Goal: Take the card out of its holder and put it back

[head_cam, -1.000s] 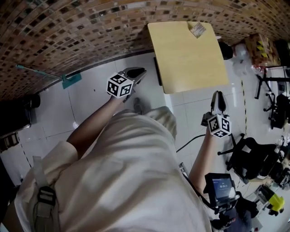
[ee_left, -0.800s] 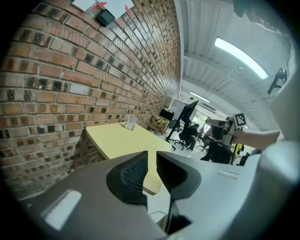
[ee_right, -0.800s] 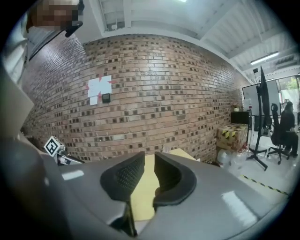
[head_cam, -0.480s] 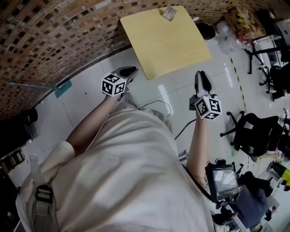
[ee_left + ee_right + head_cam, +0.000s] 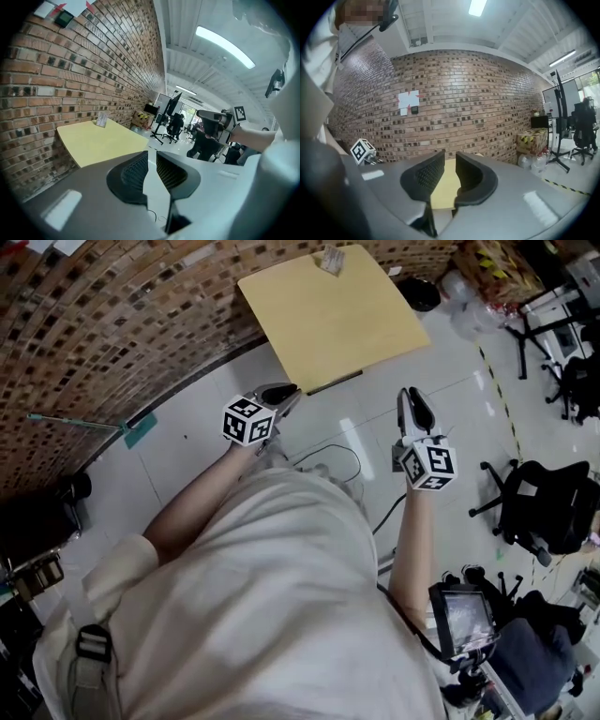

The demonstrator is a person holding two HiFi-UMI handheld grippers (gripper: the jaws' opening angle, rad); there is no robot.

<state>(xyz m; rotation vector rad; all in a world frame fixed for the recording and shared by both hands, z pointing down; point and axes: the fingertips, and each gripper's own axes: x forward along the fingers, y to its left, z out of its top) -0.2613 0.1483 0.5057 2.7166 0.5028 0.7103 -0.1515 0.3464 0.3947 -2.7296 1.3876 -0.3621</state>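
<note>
The left tool point(image 5: 286, 390) at 11 o'clock and the right tool point(image 5: 412, 399) at 1 o'clock each have jaws narrowly apart, with nothing between them. Beyond them, at 12 o'clock, stands the table point(image 5: 328, 320). At its far edge is the holder point(image 5: 331, 263), and the card point(image 5: 333, 255) seems to be in it. I judge this as the approach; next, both tools must reach across the table to the holder.

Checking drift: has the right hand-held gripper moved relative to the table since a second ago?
Yes. The right hand-held gripper backed away from the table; white floor now separates it from the near edge.
</note>
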